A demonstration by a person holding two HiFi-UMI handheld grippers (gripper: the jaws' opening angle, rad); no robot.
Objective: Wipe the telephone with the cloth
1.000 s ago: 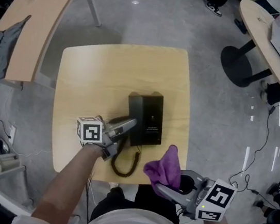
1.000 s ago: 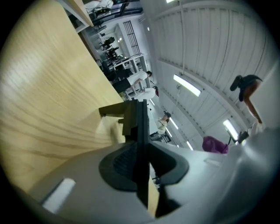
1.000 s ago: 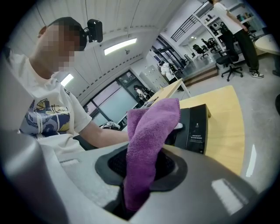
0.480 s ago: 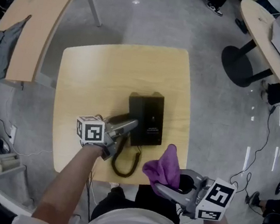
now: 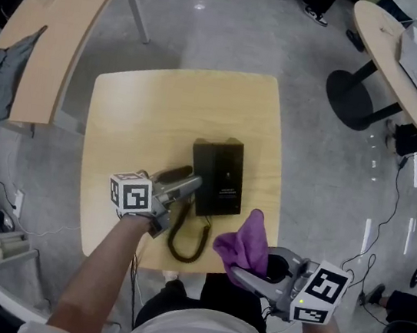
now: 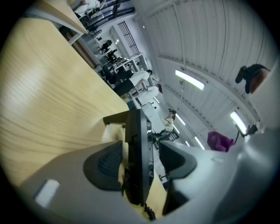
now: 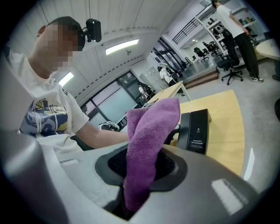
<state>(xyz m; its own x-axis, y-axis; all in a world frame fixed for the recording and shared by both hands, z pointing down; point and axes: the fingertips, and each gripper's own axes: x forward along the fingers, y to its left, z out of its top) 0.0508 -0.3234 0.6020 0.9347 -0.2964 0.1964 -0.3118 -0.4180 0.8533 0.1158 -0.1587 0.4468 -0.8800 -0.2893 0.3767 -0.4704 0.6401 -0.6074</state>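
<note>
Between opening jaws, left gripper (image 6: 140, 160): telephone (image 6: 134, 131).

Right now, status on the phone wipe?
Left gripper opening, handset between its jaws. Right gripper shut on cloth, short of the telephone. Cord coiled beside the cloth.

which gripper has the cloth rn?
The right gripper: its jaws are shut on the purple cloth. The left gripper carries no cloth; its jaws are opening, with the telephone handset between them.
</note>
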